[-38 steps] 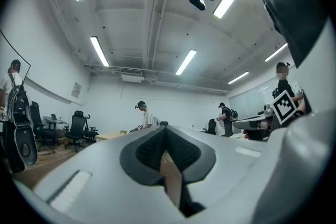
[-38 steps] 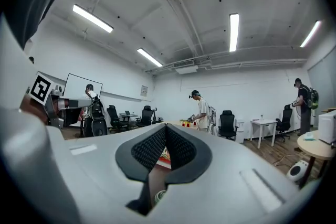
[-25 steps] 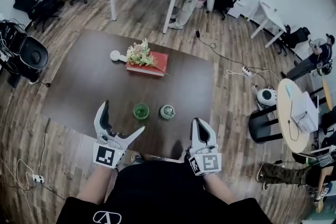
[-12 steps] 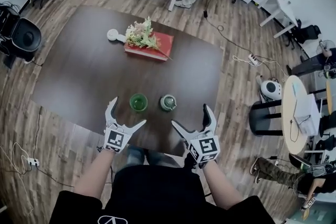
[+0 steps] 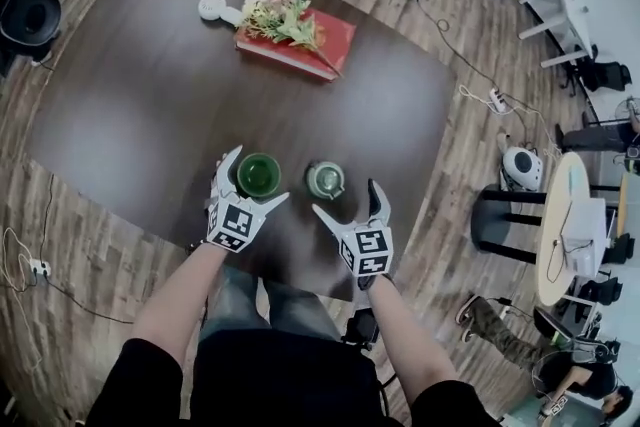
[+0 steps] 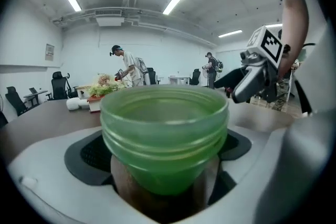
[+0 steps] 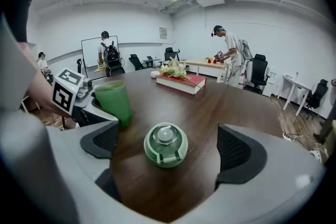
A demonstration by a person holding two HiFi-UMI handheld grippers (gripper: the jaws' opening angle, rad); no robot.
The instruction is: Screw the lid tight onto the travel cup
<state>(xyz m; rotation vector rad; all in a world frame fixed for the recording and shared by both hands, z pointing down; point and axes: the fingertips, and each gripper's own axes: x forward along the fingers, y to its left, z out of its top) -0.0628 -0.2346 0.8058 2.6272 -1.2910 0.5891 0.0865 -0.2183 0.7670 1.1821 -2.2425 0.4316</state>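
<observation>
Left gripper (image 5: 259, 177) is straddling the green travel cup (image 6: 164, 128) on the dark table (image 5: 130, 95), jaws spread, pads not pressing. Right gripper (image 5: 345, 197), jaws just opened wide, is holding nothing; the lid (image 7: 166, 144) is sitting untouched just ahead, beside the cup.

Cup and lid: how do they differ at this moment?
The cup is a tall, open, clear-green tumbler; the lid is a low, paler green dome. The cup stands between the jaws of the open left claw; the lid lies just ahead of the open right claw. Both rest apart on the dark table, neither gripped.
</observation>
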